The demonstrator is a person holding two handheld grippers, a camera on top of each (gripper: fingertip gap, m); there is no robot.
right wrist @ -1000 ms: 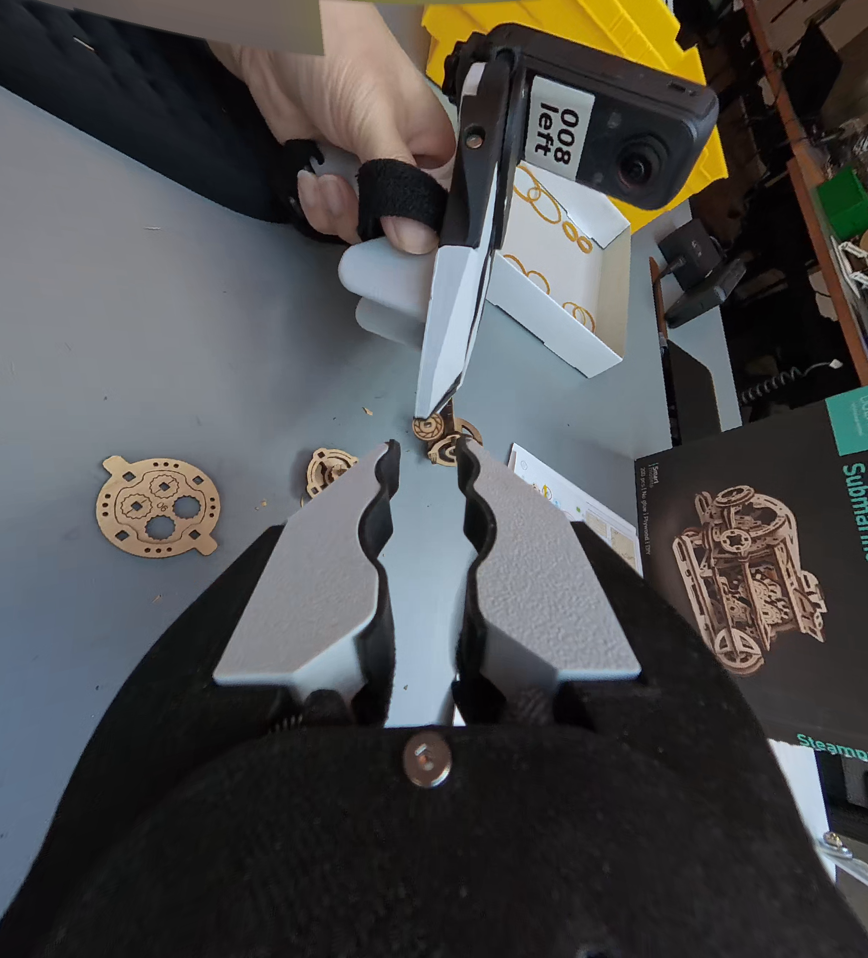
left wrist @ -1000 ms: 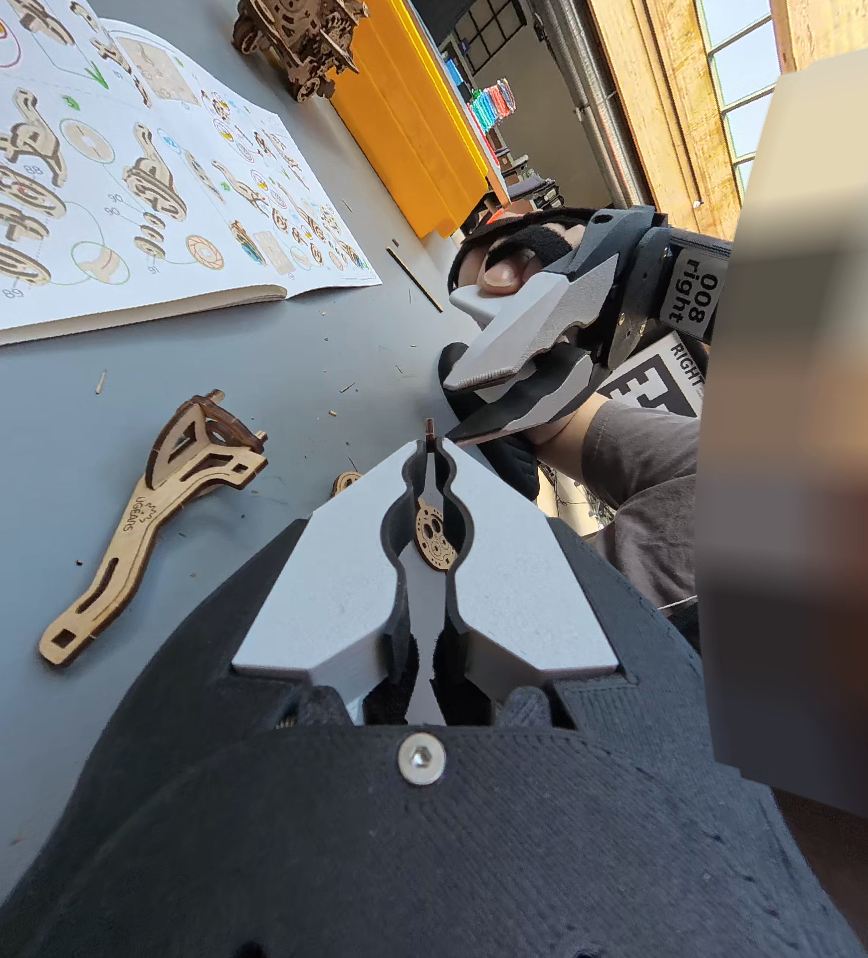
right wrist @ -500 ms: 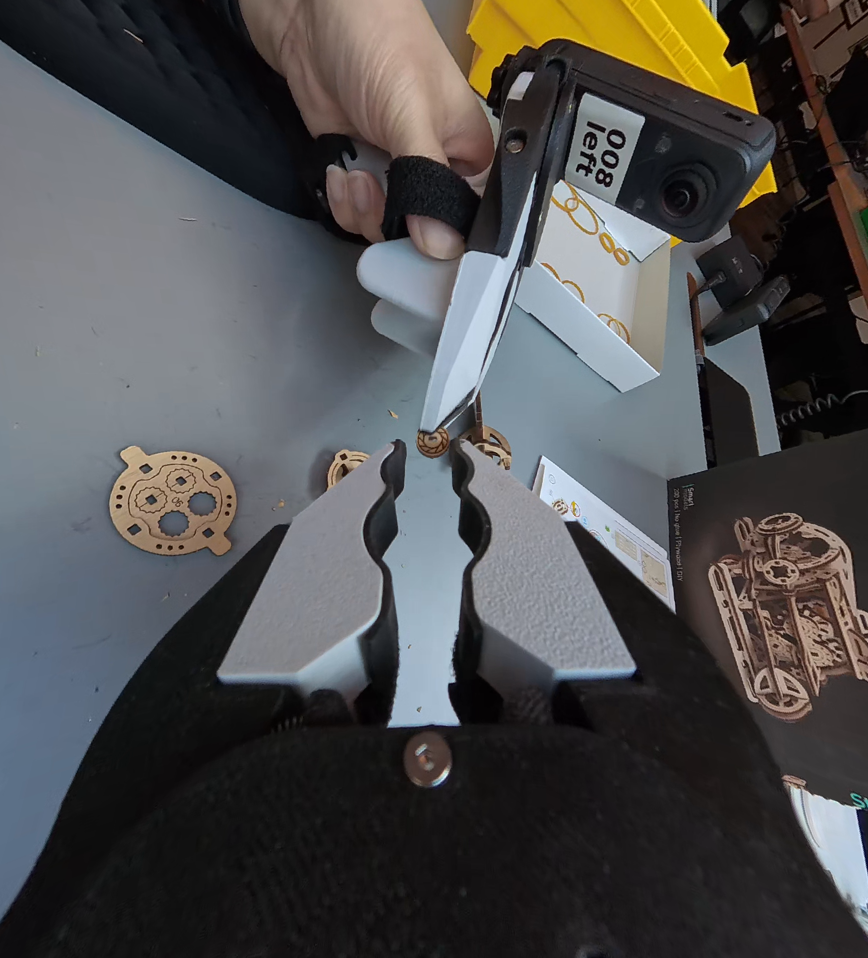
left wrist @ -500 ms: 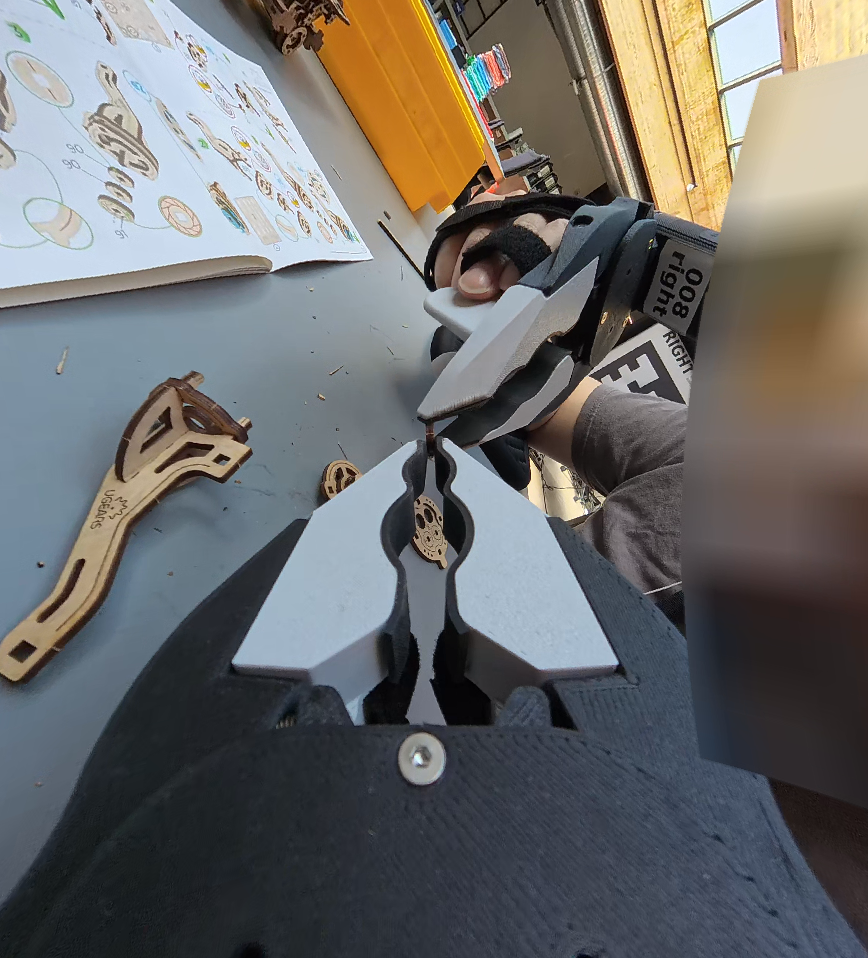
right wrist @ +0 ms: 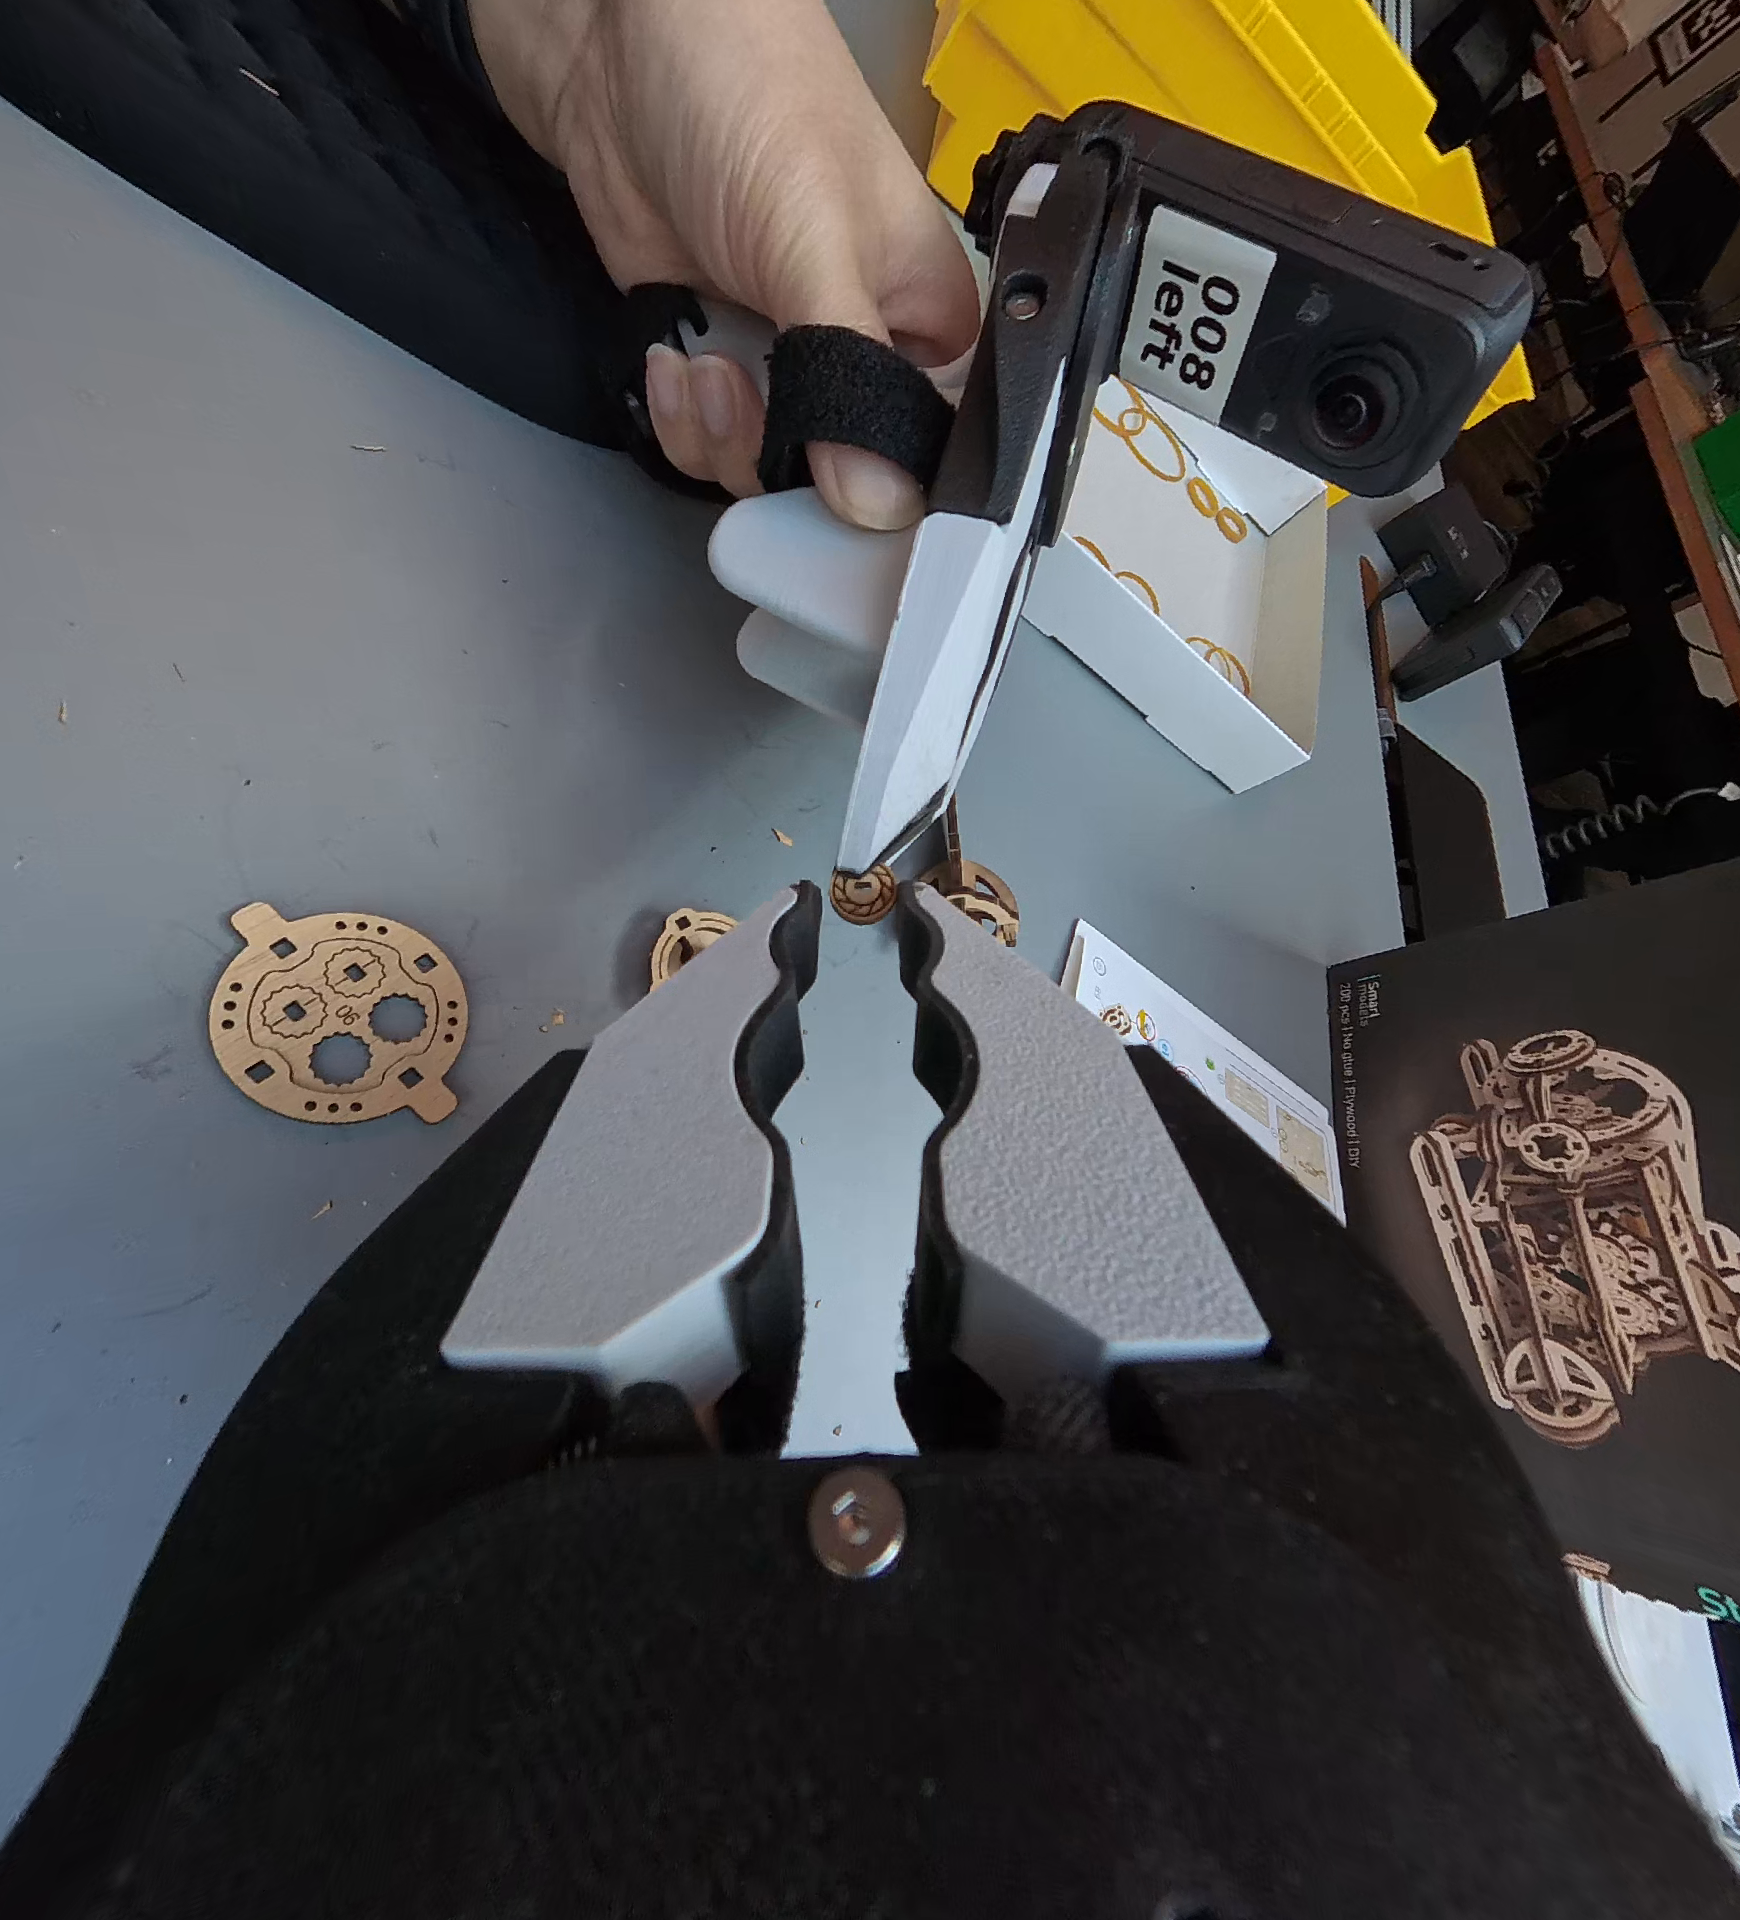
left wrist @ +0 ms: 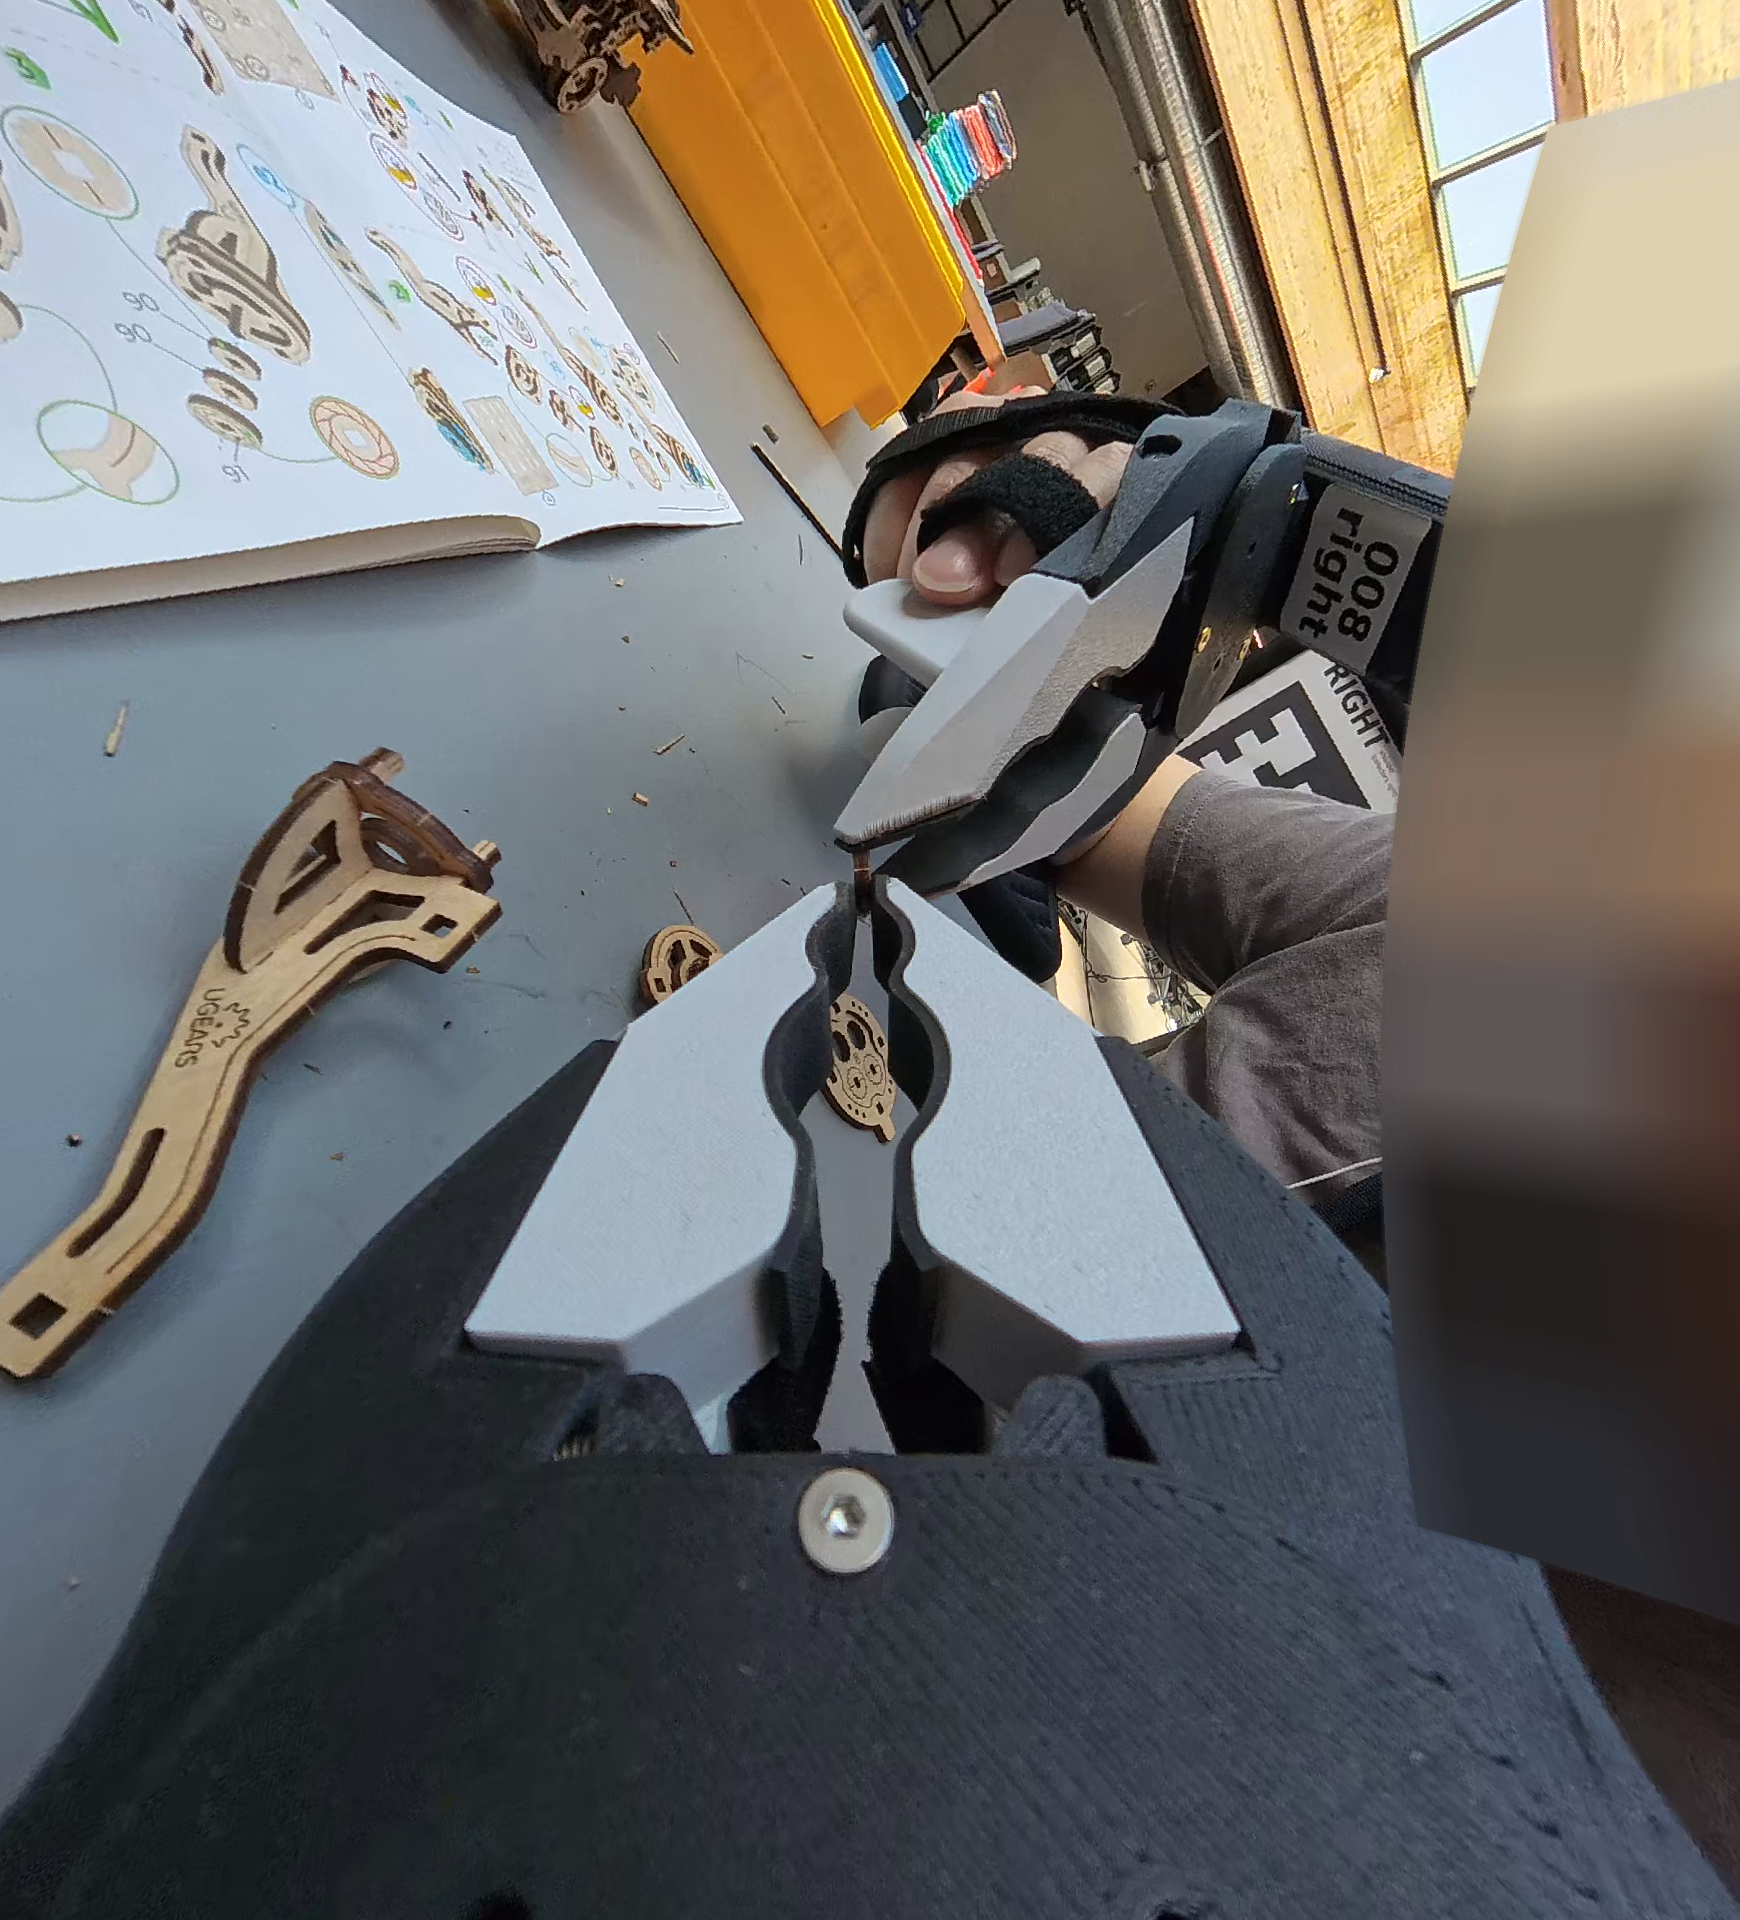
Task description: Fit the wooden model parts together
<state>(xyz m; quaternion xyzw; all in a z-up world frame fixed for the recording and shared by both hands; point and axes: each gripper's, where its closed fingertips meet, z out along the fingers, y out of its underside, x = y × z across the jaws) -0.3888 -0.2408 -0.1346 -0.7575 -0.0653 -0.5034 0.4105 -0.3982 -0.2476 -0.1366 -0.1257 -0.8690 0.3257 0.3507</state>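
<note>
The left gripper [left wrist: 861, 902] is pinched on a small round wooden gear disc [right wrist: 863, 894], seen edge-on at its tips. The right gripper [right wrist: 853, 912] stands narrowly parted with nothing in it (its tips flank the disc, contact unclear). A perforated wooden plate [right wrist: 337, 1015] lies to its left on the grey table [right wrist: 222, 623], a wooden lever arm [left wrist: 232, 1029] left of the left gripper.

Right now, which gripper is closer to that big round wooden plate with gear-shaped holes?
Right. The right gripper hangs just beside the plate; the left gripper, pinching a small wooden disc, is slightly farther.
</note>
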